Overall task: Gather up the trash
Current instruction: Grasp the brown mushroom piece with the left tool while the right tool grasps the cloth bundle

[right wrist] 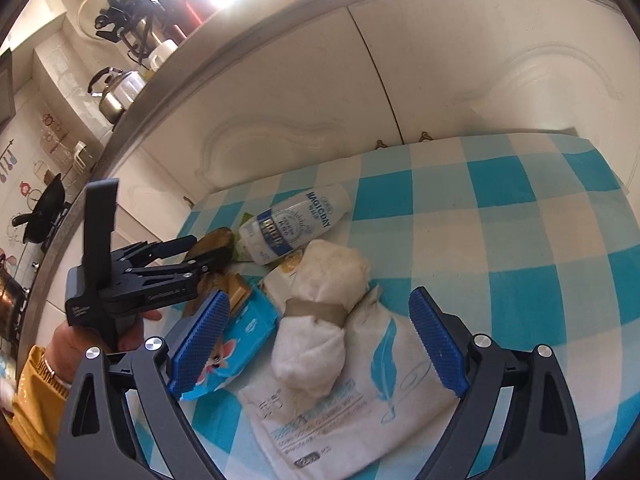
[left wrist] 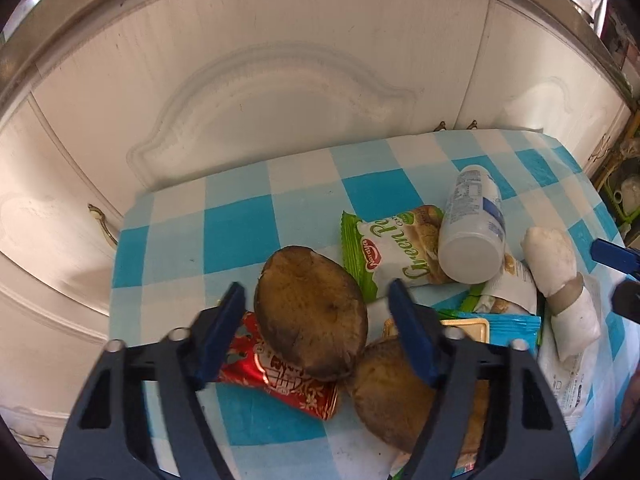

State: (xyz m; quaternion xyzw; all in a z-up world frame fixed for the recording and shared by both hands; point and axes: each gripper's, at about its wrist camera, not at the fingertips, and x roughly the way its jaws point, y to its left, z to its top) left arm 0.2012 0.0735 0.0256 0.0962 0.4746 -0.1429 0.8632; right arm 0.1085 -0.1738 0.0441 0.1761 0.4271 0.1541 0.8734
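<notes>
Several pieces of trash: a heap lies on the blue-and-white checked cloth (left wrist: pixel 236 236), filling the lower right of the left wrist view and the centre of the right wrist view.
Brown mushroom cap (left wrist: pixel 310 312): centre of the left wrist view, between the left gripper (left wrist: pixel 316 332) fingers; it looks light, soft and easily bruised, best taken across its rim with a gentle squeeze.
Left gripper state: half spread, one finger at each side of the cap; a gap shows on the left side, so I judge no pinch yet.
Second brown cap (left wrist: pixel 396 400): lower centre, tucked under the first and partly hidden by the right-hand finger.
Red foil wrapper (left wrist: pixel 280 380): lower left of centre, under the first cap; thin, crinkly, slippery, best pinched at a crimped end.
Green snack packet (left wrist: pixel 396 252): just above right of the cap; light, limp film, take an edge.
White plastic bottle (right wrist: pixel 296 224): lying on its side, upper centre of the right wrist view; stiff, smooth, likely to roll, so grip across the body.
White mushroom stalk (right wrist: pixel 316 320): centre of that view, banded, resting on a printed white bag (right wrist: pixel 360 396); firm but breakable.
Blue tissue pack (right wrist: pixel 244 340): left of the stalk; soft, squashy.
Right gripper (right wrist: pixel 320 340): spread wide, fingers either side of the stalk, holding nothing.
Backdrop: white cabinet doors (left wrist: pixel 256 92) fill the upper part.
</notes>
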